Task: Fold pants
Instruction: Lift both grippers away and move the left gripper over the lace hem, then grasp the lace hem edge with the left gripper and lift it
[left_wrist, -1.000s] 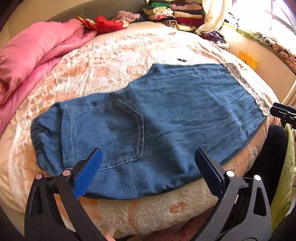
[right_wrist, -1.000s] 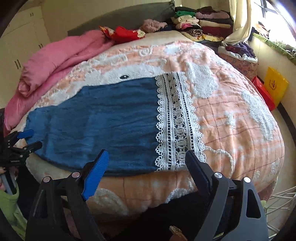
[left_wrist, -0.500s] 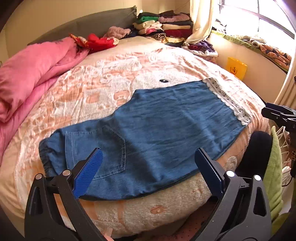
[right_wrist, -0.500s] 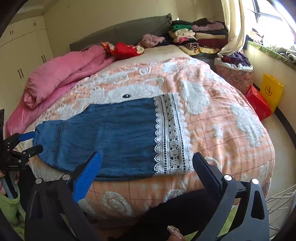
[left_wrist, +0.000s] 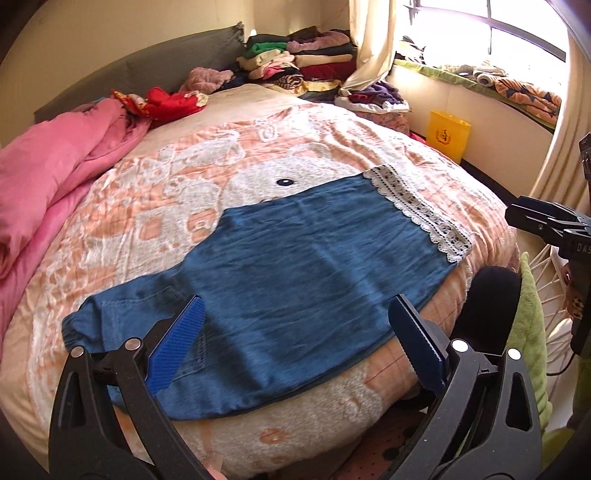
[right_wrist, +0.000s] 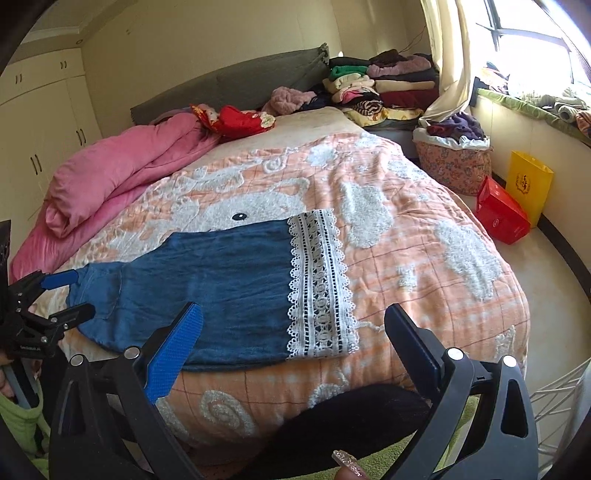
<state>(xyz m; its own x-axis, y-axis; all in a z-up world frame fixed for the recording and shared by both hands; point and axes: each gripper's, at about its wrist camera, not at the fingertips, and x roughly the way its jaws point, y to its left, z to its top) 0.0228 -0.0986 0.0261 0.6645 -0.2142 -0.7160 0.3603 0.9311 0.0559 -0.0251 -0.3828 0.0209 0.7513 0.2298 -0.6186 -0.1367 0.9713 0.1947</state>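
Blue denim pants lie flat near the front edge of the bed, folded lengthwise, with the elastic waist at the left and a white lace cuff at the right. My left gripper hovers open above the pocket and waist end, holding nothing. My right gripper is open over the near edge by the lace cuff, also empty. Each gripper shows at the side of the other's view: the left gripper and the right gripper.
The bed carries a peach and white patterned blanket and a rolled pink duvet at the left. Stacked folded clothes sit by the headboard. A laundry basket, red bag and yellow bag stand on the floor at the right.
Both grippers have drawn back and risen from the pants, so more of the bed and room shows. The pants have not moved, and both grippers stay open.
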